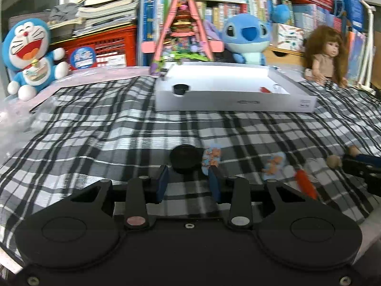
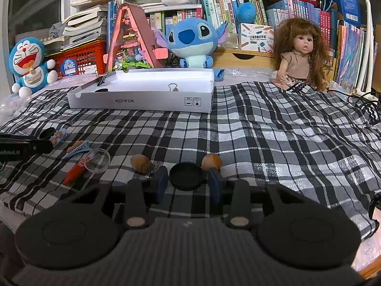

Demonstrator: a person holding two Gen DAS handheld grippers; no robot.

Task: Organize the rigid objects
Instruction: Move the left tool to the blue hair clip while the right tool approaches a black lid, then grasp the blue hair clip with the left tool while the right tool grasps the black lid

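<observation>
In the left wrist view my left gripper (image 1: 188, 175) is open, low over the checked cloth. A black round cap (image 1: 184, 158) lies just at its fingertips, with neither pad pressing on it. A bear-print hair clip (image 1: 210, 157) lies against the right fingertip. In the right wrist view my right gripper (image 2: 188, 178) is open, and a flat black lid (image 2: 187, 176) rests on the cloth between its tips. Two brown nuts (image 2: 141, 163) (image 2: 211, 161) lie just beyond it. The white box (image 2: 142, 100) stands farther back, holding binder clips (image 2: 172, 87) and a black cap (image 1: 181, 88).
A clear cup (image 2: 97, 160), an orange-red item (image 2: 76, 171) and a second hair clip (image 2: 77, 147) lie left of the right gripper. Plush toys (image 2: 193, 40), a doll (image 2: 300, 54), a toy house (image 2: 129, 40) and stacked books line the back edge. A cable (image 2: 364, 102) lies at the right.
</observation>
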